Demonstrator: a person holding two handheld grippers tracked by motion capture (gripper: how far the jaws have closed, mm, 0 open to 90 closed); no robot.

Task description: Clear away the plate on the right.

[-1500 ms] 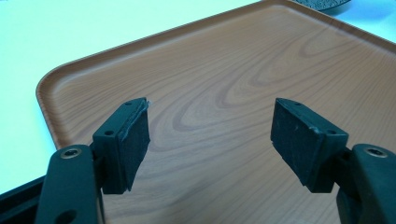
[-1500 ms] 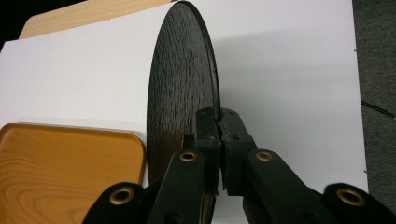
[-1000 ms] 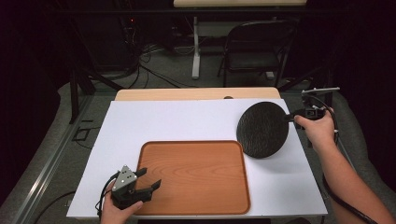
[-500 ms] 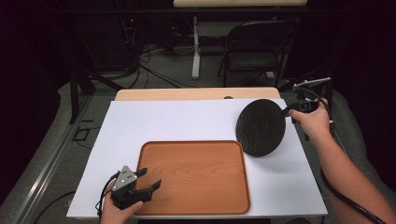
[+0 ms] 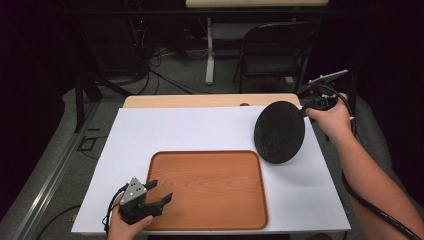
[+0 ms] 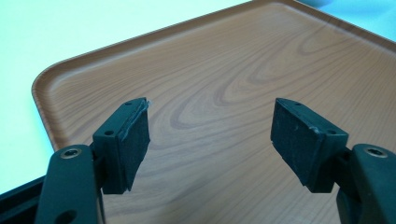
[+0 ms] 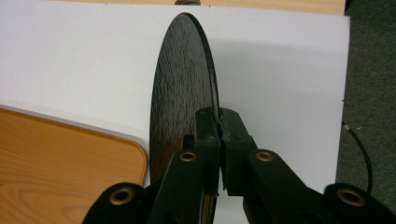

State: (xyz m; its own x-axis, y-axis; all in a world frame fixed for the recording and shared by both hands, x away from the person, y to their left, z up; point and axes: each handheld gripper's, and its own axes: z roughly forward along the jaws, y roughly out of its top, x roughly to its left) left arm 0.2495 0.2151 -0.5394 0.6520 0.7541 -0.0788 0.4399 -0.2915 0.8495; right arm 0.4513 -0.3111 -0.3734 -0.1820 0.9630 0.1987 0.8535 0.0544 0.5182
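Observation:
A round black disc (image 5: 279,132) with a wood-grain face hangs tilted on edge above the right side of the white table (image 5: 200,131). My right gripper (image 5: 306,111) is shut on its upper right rim; the right gripper view has the jaws pinching the thin edge of the disc (image 7: 180,93). A brown wooden tray (image 5: 207,187) lies flat at the front middle of the table. My left gripper (image 5: 161,192) stands open over the tray's near left corner, with nothing between its pads (image 6: 128,140) and bare tray (image 6: 224,88) beyond them.
A folding chair (image 5: 272,50) and a table leg (image 5: 210,52) stand on the floor behind the table. A strip of bare wooden tabletop (image 5: 210,101) runs along the far edge. White surface lies free to the left of the tray and behind it.
My right gripper has carried the disc leftward and toward the far side, lifting it higher. The left gripper has stayed put over the tray corner.

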